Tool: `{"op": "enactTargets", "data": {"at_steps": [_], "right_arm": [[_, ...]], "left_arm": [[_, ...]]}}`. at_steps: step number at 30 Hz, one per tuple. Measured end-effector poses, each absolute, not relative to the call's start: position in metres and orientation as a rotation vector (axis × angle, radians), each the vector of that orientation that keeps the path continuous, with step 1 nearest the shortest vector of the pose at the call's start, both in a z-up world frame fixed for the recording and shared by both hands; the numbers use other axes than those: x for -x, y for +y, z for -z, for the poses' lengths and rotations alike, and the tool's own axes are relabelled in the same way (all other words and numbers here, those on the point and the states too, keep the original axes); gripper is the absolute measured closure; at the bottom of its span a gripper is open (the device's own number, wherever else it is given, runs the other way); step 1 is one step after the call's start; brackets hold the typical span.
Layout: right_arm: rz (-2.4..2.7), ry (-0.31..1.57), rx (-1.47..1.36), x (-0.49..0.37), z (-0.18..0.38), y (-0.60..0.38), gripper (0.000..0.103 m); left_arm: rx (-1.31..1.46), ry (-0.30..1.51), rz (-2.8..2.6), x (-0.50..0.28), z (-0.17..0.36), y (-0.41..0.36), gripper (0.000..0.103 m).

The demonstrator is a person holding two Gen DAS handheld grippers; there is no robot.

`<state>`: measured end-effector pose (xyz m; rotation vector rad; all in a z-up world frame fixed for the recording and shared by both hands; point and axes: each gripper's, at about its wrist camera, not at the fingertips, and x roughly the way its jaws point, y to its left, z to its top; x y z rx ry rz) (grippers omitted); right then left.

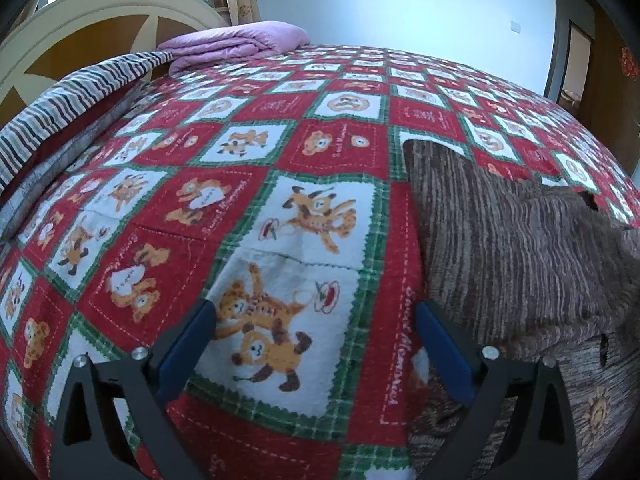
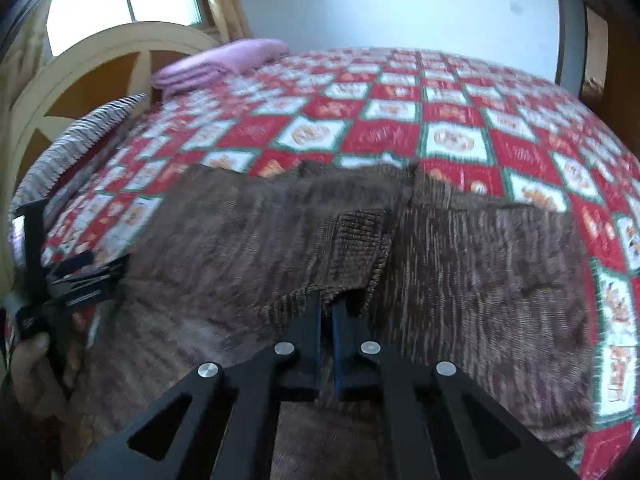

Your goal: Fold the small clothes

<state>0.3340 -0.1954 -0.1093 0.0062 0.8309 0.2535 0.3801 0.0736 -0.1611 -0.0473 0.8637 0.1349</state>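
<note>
A brown striped knit garment (image 2: 480, 272) lies spread on a red, white and green bear-print bedspread (image 1: 248, 200). In the left wrist view the garment (image 1: 520, 248) fills the right side and shows an orange sun motif near the lower right. My right gripper (image 2: 328, 304) is shut, its fingertips pinching the edge of a turned-over flap of the garment. My left gripper (image 1: 316, 312) stands wide open over the bedspread with nothing between its fingers; its right finger (image 1: 440, 344) is beside the garment's left edge. The left gripper (image 2: 68, 280) and the hand holding it also show at the right wrist view's left edge.
A folded pink blanket (image 1: 236, 42) lies at the far end of the bed by a cream and brown headboard (image 1: 80, 28). A striped cloth (image 1: 68, 100) covers the bed's left side. A window is behind the headboard, and a doorway (image 1: 576, 64) stands at far right.
</note>
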Motion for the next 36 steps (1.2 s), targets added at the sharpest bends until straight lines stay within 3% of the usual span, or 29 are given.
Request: {"op": "enactTargets", "data": {"at_steps": [9,10,11,13,18,23,25,36], "right_arm": [[-0.211,0.843,0.098,-0.311,0.137,-0.197,0.098],[-0.188,0.842,0.084,-0.309,0.134,-0.201,0.090],[-0.167,0.831,0.071,-0.306,0.128,-0.206,0.073],[-0.172,0.775,0.045,-0.297,0.116,-0.218,0.053],[0.159,0.764,0.059,-0.319,0.102,-0.274,0.053],[0.337,0.896,0.012,-0.348,0.135,-0.340,0.053],[0.280,0.889,-0.124,-0.339,0.138,-0.369,0.053],[0.225,0.818,-0.156,-0.303,0.118,-0.362,0.049]], "left_arm": [[0.084,0.850,-0.129,-0.372,0.157,0.079,0.001],[0.084,0.843,-0.122,-0.371,0.155,0.080,0.001],[0.080,0.841,-0.116,-0.370,0.152,0.080,0.001],[0.043,0.825,-0.156,-0.370,0.142,0.078,0.001],[-0.146,0.798,-0.115,-0.392,0.122,0.035,0.000],[-0.392,0.803,-0.228,-0.405,0.159,0.007,0.000],[-0.360,0.809,-0.250,-0.398,0.159,0.016,0.000],[-0.186,0.735,-0.175,-0.366,0.131,0.038,0.000]]}}
